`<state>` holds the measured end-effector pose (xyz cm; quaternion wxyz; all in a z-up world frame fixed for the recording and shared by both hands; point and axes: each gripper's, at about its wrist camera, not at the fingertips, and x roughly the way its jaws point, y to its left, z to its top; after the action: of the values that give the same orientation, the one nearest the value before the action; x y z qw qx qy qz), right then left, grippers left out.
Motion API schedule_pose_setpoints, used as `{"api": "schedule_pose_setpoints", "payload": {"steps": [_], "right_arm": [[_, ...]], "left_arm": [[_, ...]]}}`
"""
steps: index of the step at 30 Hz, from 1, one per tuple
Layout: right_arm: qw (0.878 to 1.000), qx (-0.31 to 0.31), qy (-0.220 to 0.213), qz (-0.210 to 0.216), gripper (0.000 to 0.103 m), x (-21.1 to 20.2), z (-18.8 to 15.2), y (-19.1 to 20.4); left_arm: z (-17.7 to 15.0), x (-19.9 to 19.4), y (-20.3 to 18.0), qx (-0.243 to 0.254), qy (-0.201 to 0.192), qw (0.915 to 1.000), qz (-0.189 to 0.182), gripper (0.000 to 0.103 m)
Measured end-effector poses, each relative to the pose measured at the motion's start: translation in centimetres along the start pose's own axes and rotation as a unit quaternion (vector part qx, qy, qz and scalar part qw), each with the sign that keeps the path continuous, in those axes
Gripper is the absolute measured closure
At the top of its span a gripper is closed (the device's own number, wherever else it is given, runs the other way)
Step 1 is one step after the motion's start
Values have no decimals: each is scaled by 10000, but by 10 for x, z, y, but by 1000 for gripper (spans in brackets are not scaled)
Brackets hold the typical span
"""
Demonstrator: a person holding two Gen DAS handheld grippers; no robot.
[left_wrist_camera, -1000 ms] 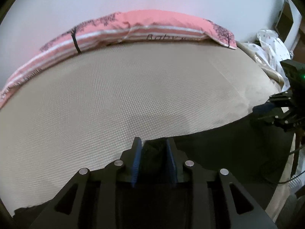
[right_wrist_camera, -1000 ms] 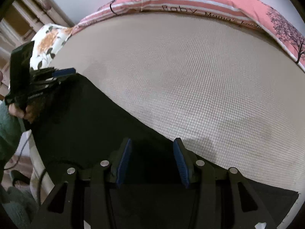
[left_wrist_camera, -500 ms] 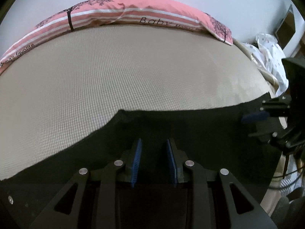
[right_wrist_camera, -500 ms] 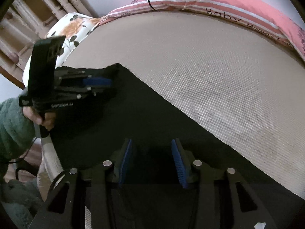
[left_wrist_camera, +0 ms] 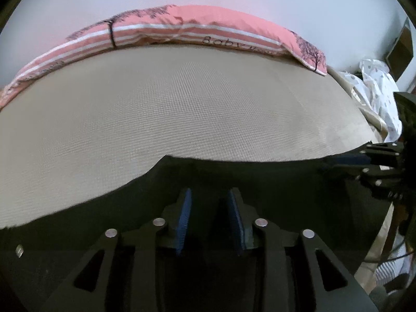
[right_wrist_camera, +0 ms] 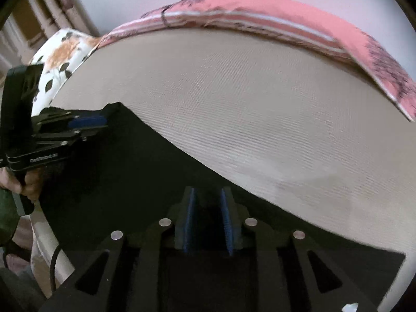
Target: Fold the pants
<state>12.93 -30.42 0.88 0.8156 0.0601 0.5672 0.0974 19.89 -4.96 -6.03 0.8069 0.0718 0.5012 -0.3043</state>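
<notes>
The black pants (left_wrist_camera: 260, 182) lie spread over the lower part of both views, on the beige mesh mattress (left_wrist_camera: 182, 109) of the bed, their far edge running straight from one claw to the other, probably so a fold can be carried evenly; the left claw (left_wrist_camera: 210, 221) has just been opening, dark cloth between its blue pads, whether pinched I cannot tell; the right claw (right_wrist_camera: 208, 221) has just been closing on cloth (likewise unclear); no containers show, only a pink striped pillow (left_wrist_camera: 208, 28) along the upper frame and floral bedding (right_wrist_camera: 59, 57) at upper left.
</notes>
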Motion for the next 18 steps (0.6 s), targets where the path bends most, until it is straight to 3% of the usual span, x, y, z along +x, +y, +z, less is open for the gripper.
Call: {"api": "schedule_pose_setpoints", "payload": {"steps": [2,6,10,16,18], "right_arm": [[9998,117,82,-144,82,-5,-14,-13],[9977,410,271,-459,81,5,-30,-38],[9971,541,76,-533,82,14,-22,-45],[9961,834,14,-287,80,-1,-17,-61],[9949,1002,14,79,75,-16,-23,-77]], "left_arm": [[-8,-8,3,-57,-55,9999,152,61],[-25,-16,17,-329,-79,9988,347,59],[-37,-11,33,-594,23,9960,661,59],[-44,-17,37,-848,-48,9929,835,59],[-46,-23,34,-866,-75,9927,833,58]]}}
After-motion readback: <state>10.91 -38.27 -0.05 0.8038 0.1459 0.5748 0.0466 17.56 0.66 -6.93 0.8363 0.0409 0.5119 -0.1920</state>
